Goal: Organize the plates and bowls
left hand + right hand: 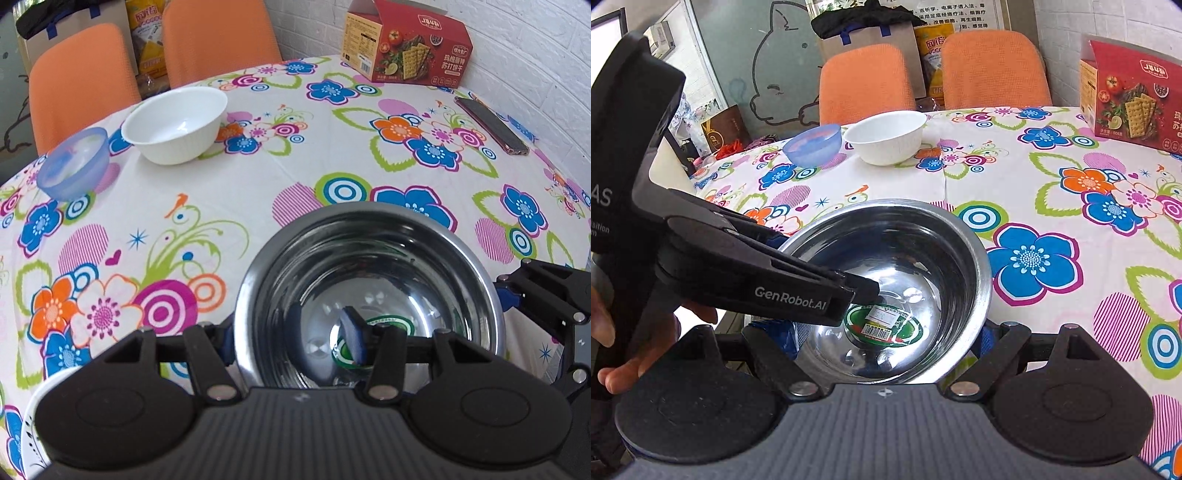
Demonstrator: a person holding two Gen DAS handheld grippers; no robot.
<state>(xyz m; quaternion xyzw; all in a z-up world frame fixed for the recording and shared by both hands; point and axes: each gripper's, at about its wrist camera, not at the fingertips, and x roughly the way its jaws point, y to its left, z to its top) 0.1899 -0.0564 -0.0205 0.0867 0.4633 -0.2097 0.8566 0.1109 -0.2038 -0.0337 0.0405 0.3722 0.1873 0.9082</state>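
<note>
Steel bowl (369,258): near edge of table (258,177), on the floral cloth, right in front of both grippers. Can't tell if it's resting or just lifted.
Other bowls: white bowl (177,125) + blue bowl (72,162) at the far-left side, just beside each other, well apart from the steel one.
Left gripper (288,341): straddles the left rim, one finger inside the bowl, one outside. Jaws part-way in. Can't tell if the pads actually bite the wall.
Right gripper (879,332): jaws spread wide, bowl's near side between them. Pads sit close to the outer wall; contact unclear.
Handling (est.): thin metal, so light, stiff, won't break. Polished wall is prob. slippery and curved, so pads may slide down it.
Where to grip: over the rolled rim, one finger in, one out. It gives a lip to catch on.
Sticker (882,325): on the bowl's floor, no use for grip.
Risk: bowl swings or tips from a one-sided rim hold, so keep it level.
</note>
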